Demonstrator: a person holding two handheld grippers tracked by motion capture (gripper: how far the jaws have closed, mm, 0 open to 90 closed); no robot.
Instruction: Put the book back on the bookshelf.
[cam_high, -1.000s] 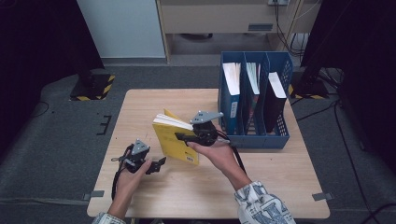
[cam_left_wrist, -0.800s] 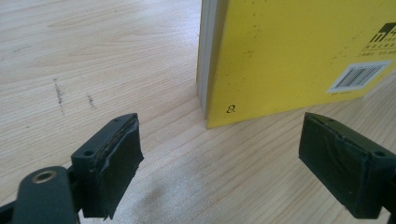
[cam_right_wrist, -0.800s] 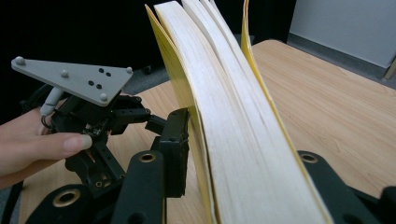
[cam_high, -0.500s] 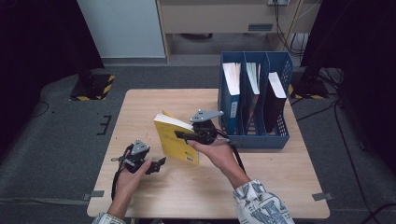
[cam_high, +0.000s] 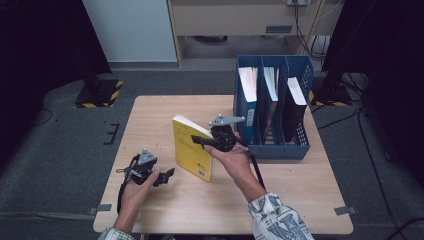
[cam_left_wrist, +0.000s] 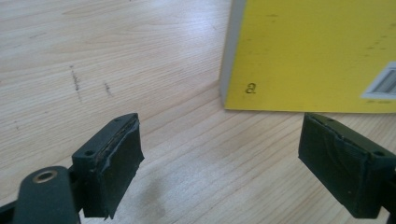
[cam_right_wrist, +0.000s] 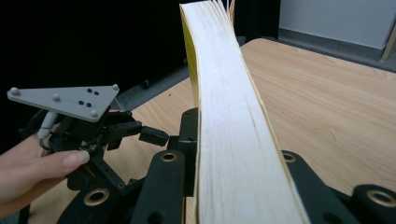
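Wooden surface (cam_high: 165, 115) across the middle of the high view, bare along its left and bottom, with the far edge at upper centre and the near edge at the bottom of the frame

Blue file rack (cam_high: 300, 142) at centre right, three slots already carrying books and papers, its near wall just right of the right claw (cam_high: 196, 141)

Yellow book (cam_high: 191, 155) standing on its bottom edge at frame centre, tilted, page block seen edge-on in the right gripper view (cam_right_wrist: 224, 121)

Right claw freshly closing over the last moment, now clamped on the book's fore-edge, so probably ready to lift toward a slot

Left claw (cam_high: 169, 174) at lower left, jaws apart with nothing between, held low just short of the book's lower corner (cam_left_wrist: 299, 56)

Open room: left and front of the surface for swinging the book; tight only beside the rack wall
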